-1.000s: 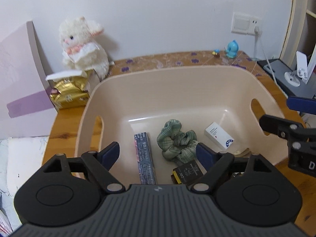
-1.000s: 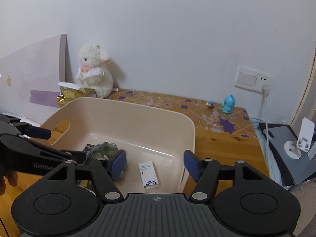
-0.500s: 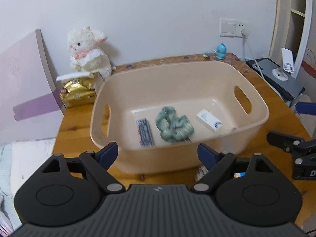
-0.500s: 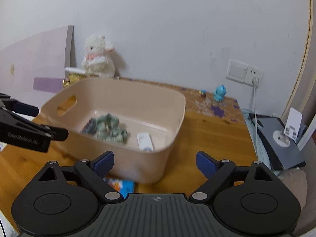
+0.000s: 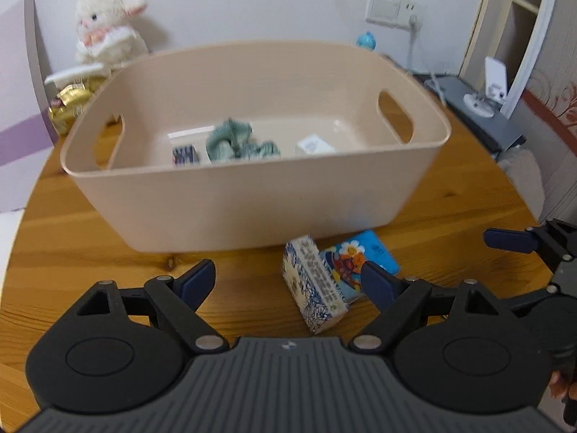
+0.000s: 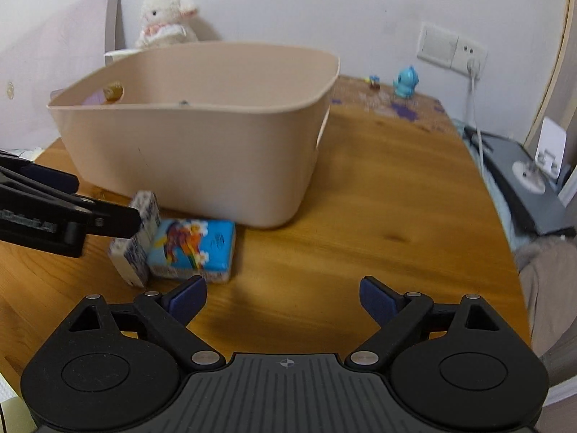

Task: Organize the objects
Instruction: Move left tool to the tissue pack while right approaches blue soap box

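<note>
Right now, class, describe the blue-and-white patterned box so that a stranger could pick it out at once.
Find the big beige basket on the wooden table. Two packets lie in front of its near wall. The blue-and-white patterned box is the narrow upright-edged one, leaning against the flatter bright blue cartoon packet.

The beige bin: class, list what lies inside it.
Inside the beige bin lie a green scrunchie, a dark patterned packet and a small white box; its front wall hides the floor nearest the camera.
</note>
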